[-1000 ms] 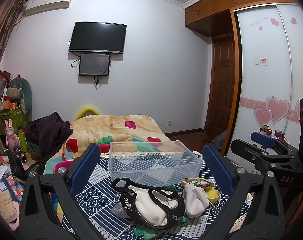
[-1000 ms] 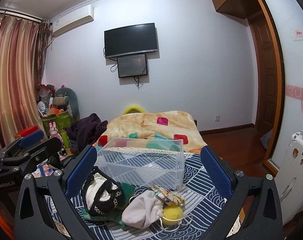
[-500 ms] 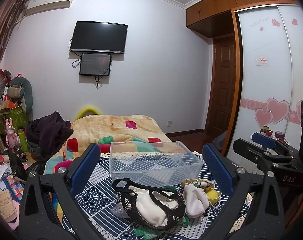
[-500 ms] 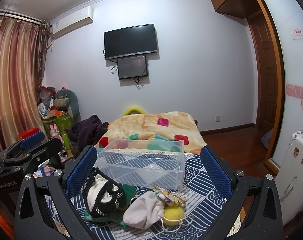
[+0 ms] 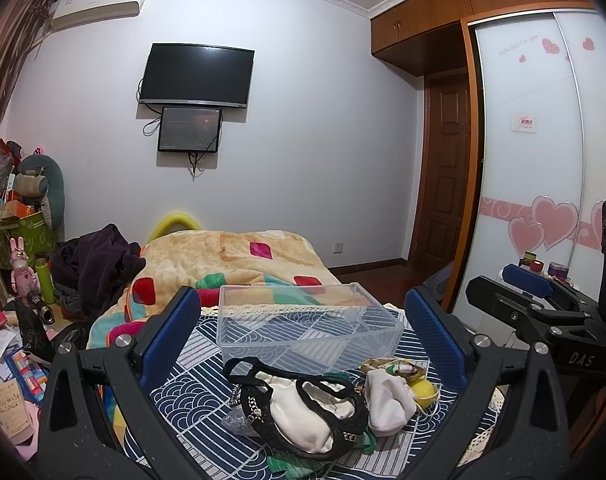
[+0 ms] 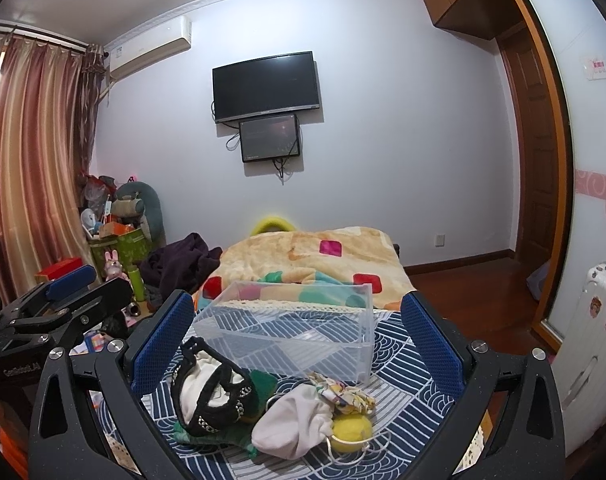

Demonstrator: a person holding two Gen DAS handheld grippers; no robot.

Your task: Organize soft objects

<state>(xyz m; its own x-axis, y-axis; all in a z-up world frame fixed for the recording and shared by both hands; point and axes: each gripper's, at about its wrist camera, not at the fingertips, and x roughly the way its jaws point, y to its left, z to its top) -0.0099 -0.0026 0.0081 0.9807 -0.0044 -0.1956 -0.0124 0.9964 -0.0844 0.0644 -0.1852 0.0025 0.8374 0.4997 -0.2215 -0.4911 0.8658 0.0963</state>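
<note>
While both hang above the table:
Left gripper [image 5: 303, 354]: jaws wide, empty.
Right gripper [image 6: 297, 354]: jaws wide, empty.
Soft pile [image 5: 323, 408]: on patterned cloth [image 5: 199, 344], just before clear bin [image 5: 307, 320].
Bin: empty.

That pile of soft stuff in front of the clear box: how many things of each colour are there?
White: 2, the cloth inside the black strap and the bundle
Black: 1, studded strap
Green: 1, cloth underneath
Yellow: 1, ball
Patterned: 1, scrunchie
Total: 6; more may be hidden.
</note>
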